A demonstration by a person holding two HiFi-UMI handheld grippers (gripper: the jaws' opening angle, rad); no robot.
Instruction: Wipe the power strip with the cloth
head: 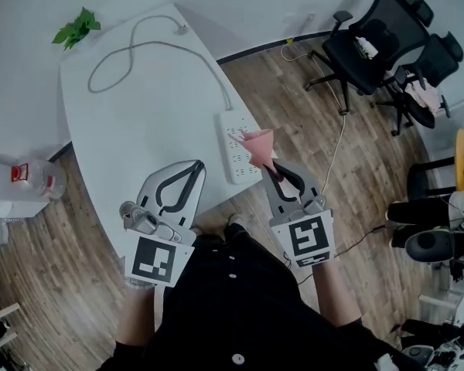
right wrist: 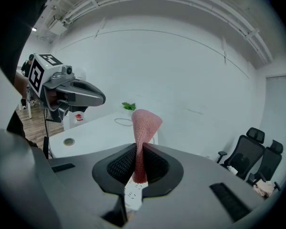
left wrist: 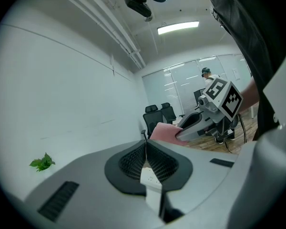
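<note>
Covered by the cloth [head: 257, 147] and the right gripper [head: 270, 168]: near right edge of the power strip [head: 233, 141]. In both gripper views, only a sliver of it through the jaw gap. Far beyond the power strip, too small to make out: end of the cable [head: 216, 76].

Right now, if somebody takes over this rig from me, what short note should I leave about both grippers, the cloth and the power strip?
Left gripper: jaws together, nothing between them, over the near end of the white table.
Right gripper: jaws shut on the pink cloth, which stands up out of them.
Power strip: lies flat by the table's right edge. The cloth is over its near right part; contact cannot be told.
Done: the cloth is in the grip.
Left: lower the cloth and wipe the strip. Whether any wiping has happened does not show.
</note>
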